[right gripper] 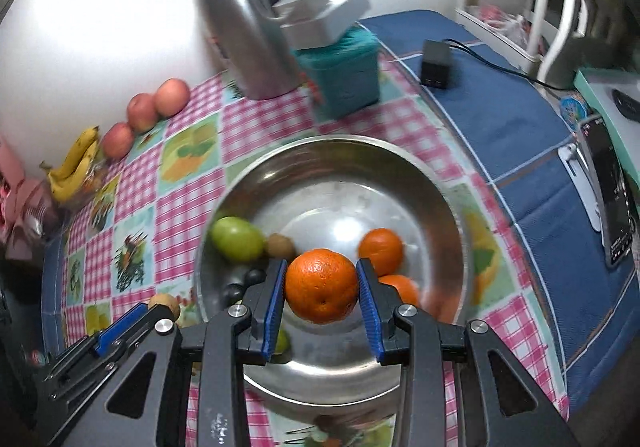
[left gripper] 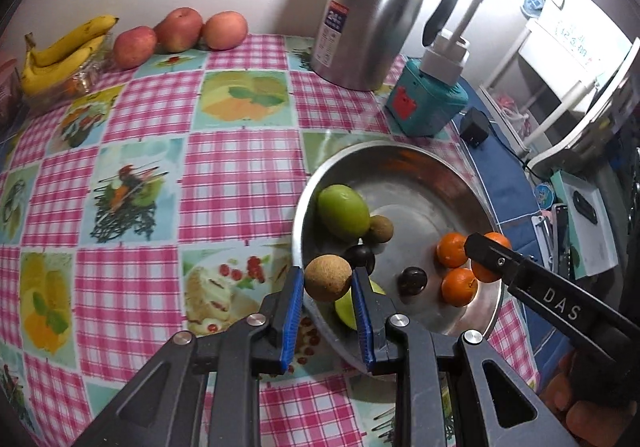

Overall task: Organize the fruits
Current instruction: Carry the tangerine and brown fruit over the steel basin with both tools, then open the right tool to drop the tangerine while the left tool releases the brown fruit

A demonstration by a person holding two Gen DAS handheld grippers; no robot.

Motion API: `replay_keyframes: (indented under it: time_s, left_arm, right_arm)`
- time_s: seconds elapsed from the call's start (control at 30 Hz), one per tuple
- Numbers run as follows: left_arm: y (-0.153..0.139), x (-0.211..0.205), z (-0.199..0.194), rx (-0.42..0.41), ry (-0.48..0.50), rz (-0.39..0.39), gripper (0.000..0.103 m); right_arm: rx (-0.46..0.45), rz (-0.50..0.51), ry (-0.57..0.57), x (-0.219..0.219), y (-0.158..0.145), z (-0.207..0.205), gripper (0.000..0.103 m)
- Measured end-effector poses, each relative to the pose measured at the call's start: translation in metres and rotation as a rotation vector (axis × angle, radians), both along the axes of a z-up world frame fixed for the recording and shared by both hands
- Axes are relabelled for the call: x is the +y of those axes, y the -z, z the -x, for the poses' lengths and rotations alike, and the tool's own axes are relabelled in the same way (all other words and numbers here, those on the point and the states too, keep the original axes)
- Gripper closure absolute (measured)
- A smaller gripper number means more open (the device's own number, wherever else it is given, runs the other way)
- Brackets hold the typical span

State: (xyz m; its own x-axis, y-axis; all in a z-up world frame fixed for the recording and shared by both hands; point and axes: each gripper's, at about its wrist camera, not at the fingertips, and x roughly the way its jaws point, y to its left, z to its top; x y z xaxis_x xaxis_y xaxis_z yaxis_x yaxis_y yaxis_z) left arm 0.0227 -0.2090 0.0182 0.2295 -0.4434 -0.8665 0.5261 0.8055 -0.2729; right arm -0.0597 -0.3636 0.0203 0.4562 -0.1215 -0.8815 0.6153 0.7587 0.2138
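At the upper left of the left wrist view, a bunch of bananas [left gripper: 60, 55] lies on the checked tablecloth [left gripper: 160, 175], and just right of it three apples [left gripper: 176, 33] sit in a row against the wall. Further right along the top stands a steel thermos jug [left gripper: 380, 7], with a teal box [left gripper: 426, 101] just beside it and a small black adapter [left gripper: 474, 127] on the blue cloth near that. In the lower middle of this frame the left gripper [left gripper: 328, 305] pinches a round brown fruit [left gripper: 328, 277] between its blue pads, above the near left rim of the steel bowl [left gripper: 420, 163]. Inside the bowl lie a large green fruit [left gripper: 344, 211], a small brown kiwi-like fruit [left gripper: 380, 229] touching it, two dark round fruits [left gripper: 414, 281], and loose oranges [left gripper: 456, 267] at the right. In the right wrist view, the bananas and apples run along the left edge. The right gripper [right gripper: 322, 299] sits at centre bottom and clamps an orange [right gripper: 322, 285] between its pads, over the middle of the bowl. Two more oranges rest in the bowl just right of and behind the held one. At the far right, a phone [right gripper: 616, 207] lies on the blue cloth [right gripper: 520, 135].
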Motion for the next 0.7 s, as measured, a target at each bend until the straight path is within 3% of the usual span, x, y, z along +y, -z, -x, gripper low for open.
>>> replay_keyframes:
  time_s: [0.7]
  left_arm:
    - [0.031, -0.023, -0.016, -0.024, 0.033, -0.001, 0.076]
  right_arm:
    - [0.039, 0.043, -0.052, 0.001, 0.035, -0.024, 0.066]
